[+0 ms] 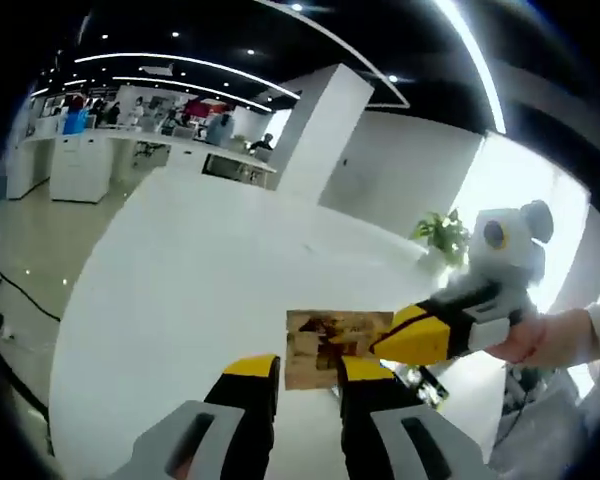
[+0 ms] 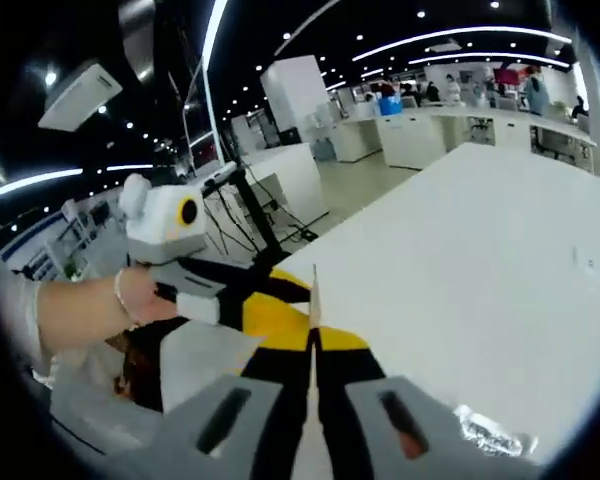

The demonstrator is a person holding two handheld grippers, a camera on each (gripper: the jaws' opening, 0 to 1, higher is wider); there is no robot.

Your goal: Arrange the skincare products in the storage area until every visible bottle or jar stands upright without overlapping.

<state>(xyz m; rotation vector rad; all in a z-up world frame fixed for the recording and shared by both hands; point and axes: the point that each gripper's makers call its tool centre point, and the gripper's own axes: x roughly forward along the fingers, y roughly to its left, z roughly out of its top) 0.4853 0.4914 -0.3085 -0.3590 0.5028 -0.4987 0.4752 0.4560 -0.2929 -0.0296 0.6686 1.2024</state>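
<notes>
Landmark: a thin brown printed panel point(image 1: 335, 345), held up over the white table point(image 1: 180, 300). All places below are given relative to this panel.
Task item: the panel is the one thing being handled. It looks like a flat pack or card, but I cannot tell which skincare product it is.
Panel pose: in the left gripper view it shows its broad face. In the right gripper view it is edge-on, a narrow sliver point(image 2: 315, 290) rising from between the jaws.
Right gripper point(image 2: 315, 345): clamped on the panel, jaws pressed together with the sliver pinched between them. In the left gripper view it point(image 1: 380, 347) comes in from the panel's right side and grips that edge.
Why held so: gripping one edge probably keeps the face free and lets the panel be turned upright before it is set down.
Left gripper point(image 1: 310, 375): jaws spread apart just below the panel's lower edge. I cannot tell whether the tips touch it or whether they stand in front of it.
Why there: probably to steady or take over the free edge, since a thin sheet pinched at one side could swing.
Left gripper, second sighting point(image 2: 280, 285): it lies to the left of the sliver, and a hand point(image 2: 145, 300) holds it.
Hand on right gripper point(image 1: 520, 340): to the right of the panel, wrapped around the handle.
Crinkled clear wrapper point(image 2: 490, 425): lies on the table to the right of the panel and below it, apart from it.
Risk: in my judgement a flat panel may not stand up unless something supports it.
</notes>
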